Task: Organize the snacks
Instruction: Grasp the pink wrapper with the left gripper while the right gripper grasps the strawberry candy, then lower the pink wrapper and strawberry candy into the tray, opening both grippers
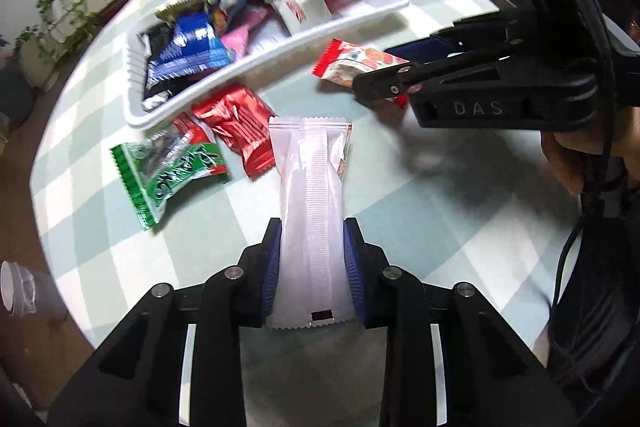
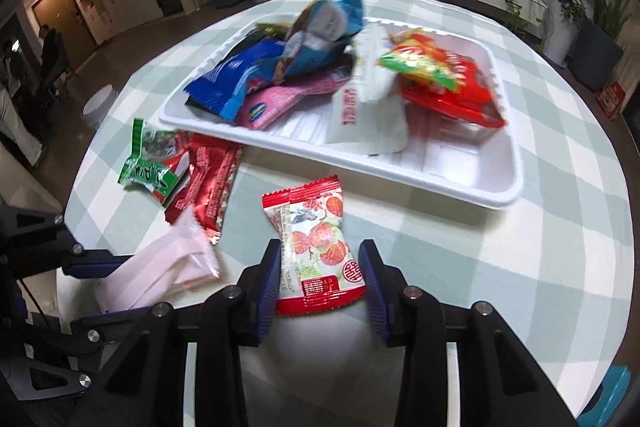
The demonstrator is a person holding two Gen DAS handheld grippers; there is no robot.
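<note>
Pale pink plastic catches the eye first: a long pink-and-white wrapped snack bar [image 1: 310,223] sits between the blue pads of the left gripper [image 1: 312,227], which is clamped on it about midway along its length. Its long axis runs straight out along the fingers, the crimped near end back by the hinge, the far end pointing toward the tray. Held that way, I judge, it can be carried end-first over the rim.

To its right, the right gripper [image 2: 320,267] has its fingers either side of a small red-edged packet printed with strawberries [image 2: 316,251]. The left pad touches the wrapper; a sliver of gap shows at the right pad, so I cannot tell if the grip is firm. In the left wrist view the packet seems to stick out of the jaws above the cloth. Its long axis also points away toward the tray, red crimped ends near and far.

Beyond the pink bar, just near the tray's left corner, two loose snacks lie on the green-and-white checked tablecloth [image 1: 460,211]: a crinkled red foil packet [image 1: 236,127] and, left of it, a green packet with white lettering [image 1: 168,171], touching or overlapping and both skewed.

Farther off stands the white rectangular plastic tray [image 2: 472,191], the likely home for everything. A blue packet [image 2: 224,83], a pink one [image 2: 280,99], a white pouch [image 2: 368,119] and a red-and-orange bag [image 2: 444,83] are heaped in it, with bare floor at its near right end.
</note>
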